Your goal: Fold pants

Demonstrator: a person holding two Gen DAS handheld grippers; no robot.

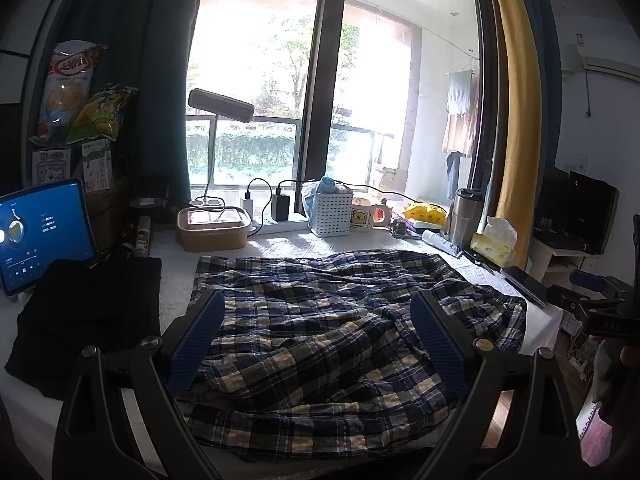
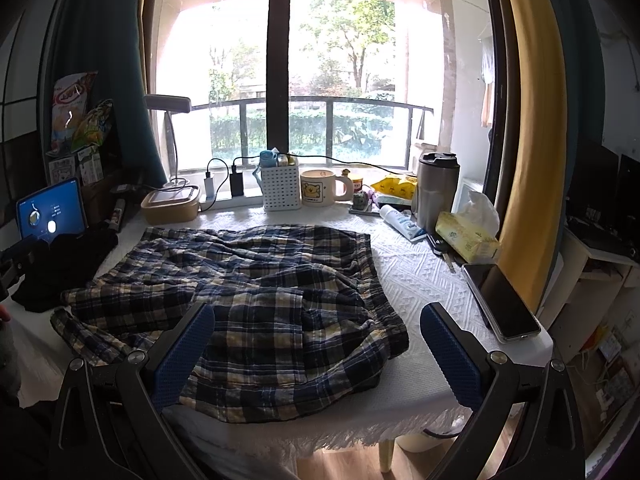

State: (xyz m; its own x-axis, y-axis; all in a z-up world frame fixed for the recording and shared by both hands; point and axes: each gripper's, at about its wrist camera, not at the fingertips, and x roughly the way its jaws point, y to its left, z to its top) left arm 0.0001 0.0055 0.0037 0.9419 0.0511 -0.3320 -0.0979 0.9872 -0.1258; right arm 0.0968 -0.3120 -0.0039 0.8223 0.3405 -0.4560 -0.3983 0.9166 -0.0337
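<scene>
Pants [image 2: 248,300], plaid and rumpled, lie spread on the white tablecloth [image 2: 416,276]. Left gripper [image 1: 316,340] and right gripper [image 2: 316,348] both hover above them, jaws wide, holding nothing. Only the right wrist view shows a phone [image 2: 504,304] right of the pants.

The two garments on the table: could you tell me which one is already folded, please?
The black garment beside the tablet lies folded in a neat stack; the plaid pants lie rumpled and spread out.

Navy and cream plaid pants [image 2: 256,288], white textured tablecloth [image 2: 416,276], yellow curtain [image 2: 528,120], blue gripper pads [image 2: 182,356]
</scene>
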